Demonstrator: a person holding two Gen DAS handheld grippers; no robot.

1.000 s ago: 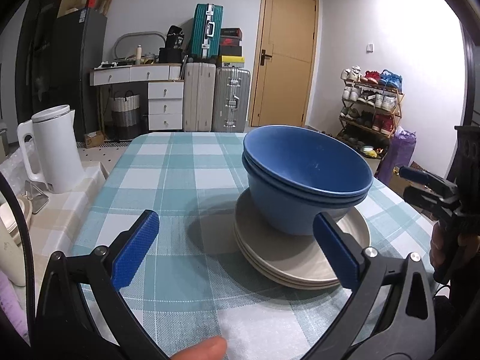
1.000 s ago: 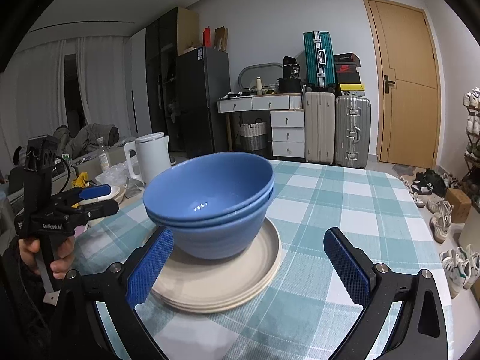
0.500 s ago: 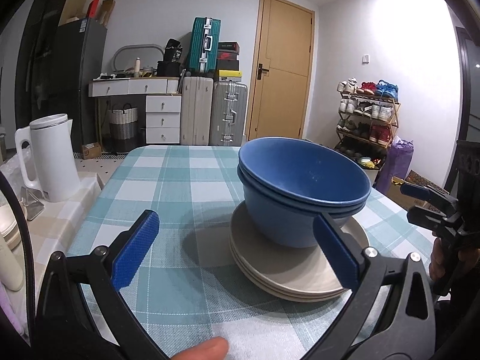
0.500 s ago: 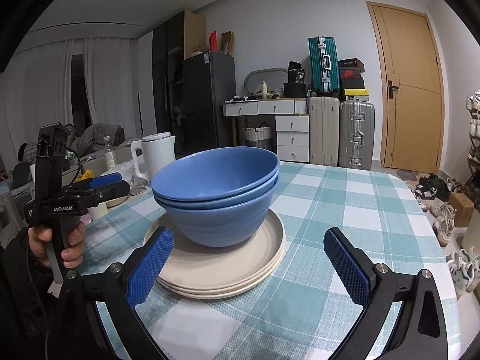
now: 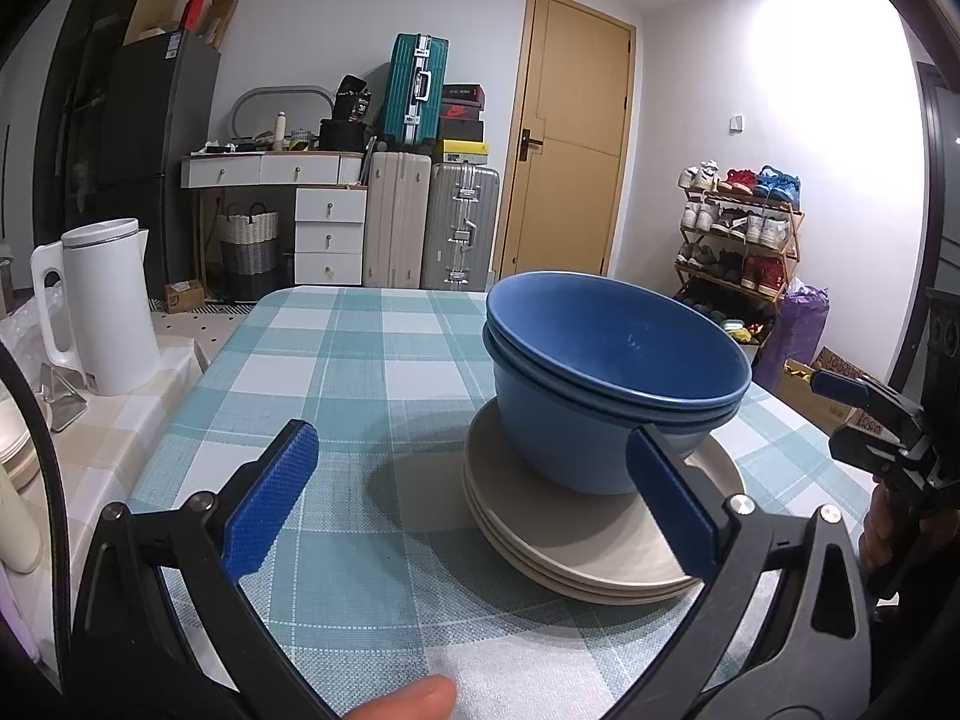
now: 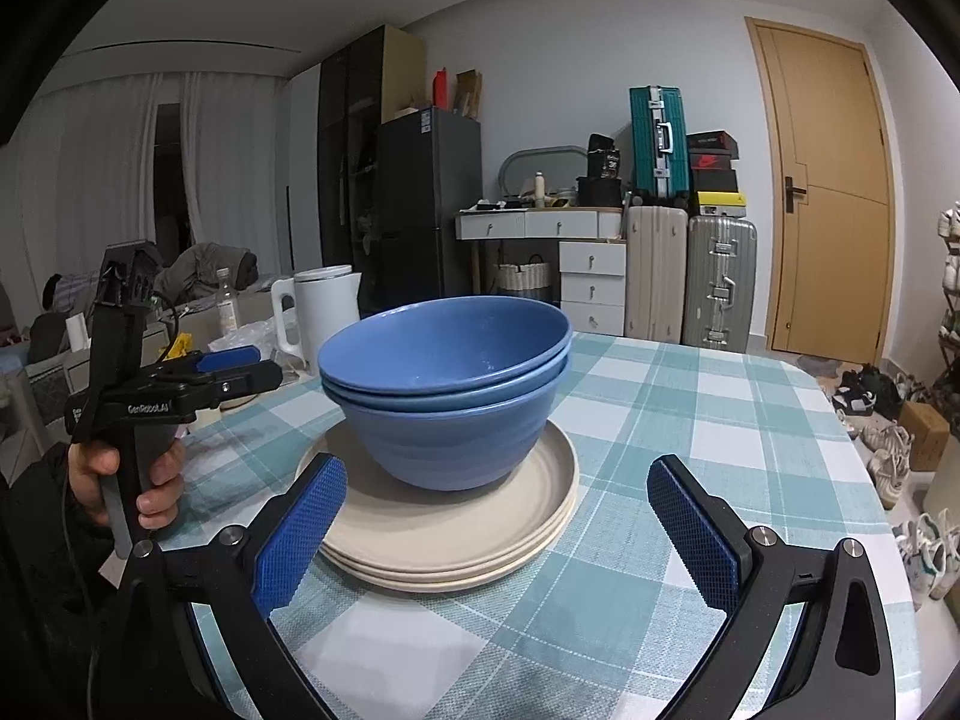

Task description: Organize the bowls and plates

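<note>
Two nested blue bowls sit on a stack of three beige plates on the checked tablecloth. My left gripper is open just short of the stack, its right pad level with the plates' near edge and nothing between the pads. It also shows as the black left gripper held in a hand to the left of the bowls. My right gripper is open, its blue pads either side of the plates' near rim without touching. The right gripper also appears at the right edge.
The table carries a teal and white checked cloth. A white kettle stands on a side counter to the left. Suitcases, drawers, a door and a shoe rack lie beyond the far edge.
Both views have tilted up and sunk closer to table height, so the stack is seen more from the side. Both grippers stay open and the bowls and plates have not moved.
</note>
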